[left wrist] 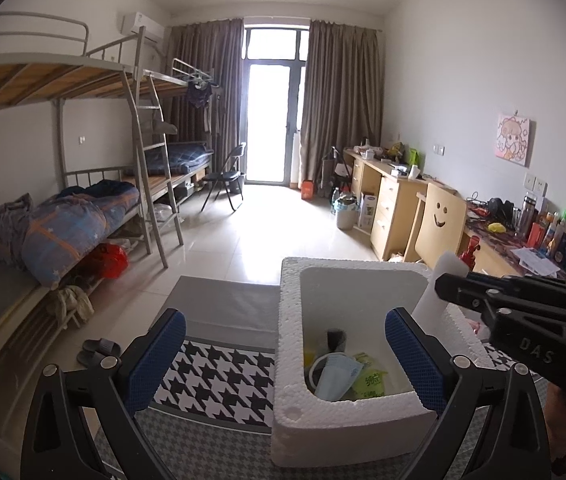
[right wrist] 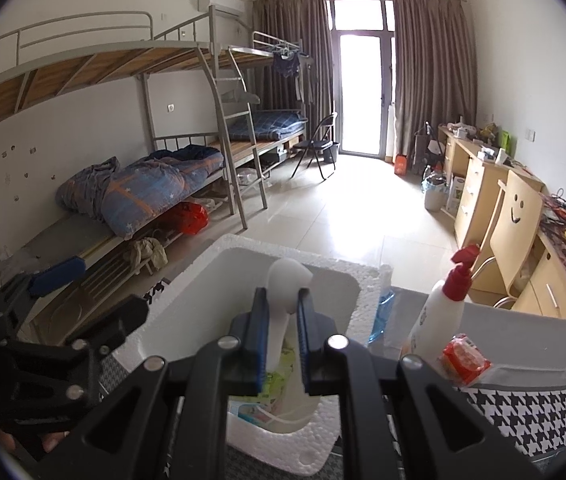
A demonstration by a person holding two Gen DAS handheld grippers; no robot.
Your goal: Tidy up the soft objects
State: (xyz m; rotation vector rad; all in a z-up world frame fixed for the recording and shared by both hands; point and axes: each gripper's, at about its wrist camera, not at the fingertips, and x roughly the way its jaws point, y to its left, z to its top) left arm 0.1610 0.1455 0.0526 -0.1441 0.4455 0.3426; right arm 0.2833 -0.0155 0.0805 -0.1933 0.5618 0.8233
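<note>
A white foam box [left wrist: 289, 320] stands on the houndstooth table cloth [left wrist: 219, 376]; it also shows in the right wrist view [right wrist: 367, 292]. Inside lie a blue face mask [left wrist: 337, 376], a green packet [left wrist: 371, 382] and a dark roll [left wrist: 337, 340]. My right gripper [right wrist: 281, 300] is shut on a white foam strip [right wrist: 287, 280] and holds it over the box; the strip shows in the left wrist view [left wrist: 439, 284] at the box's right rim. My left gripper [left wrist: 285, 356] is open and empty, its fingers astride the box's left wall.
A white pump bottle with a red top [right wrist: 441, 312], a red packet [right wrist: 465, 362] and a blue plastic piece [right wrist: 383, 316] sit right of the box. Bunk beds [left wrist: 83, 208] stand at left, desks and a smiley chair [left wrist: 439, 220] at right.
</note>
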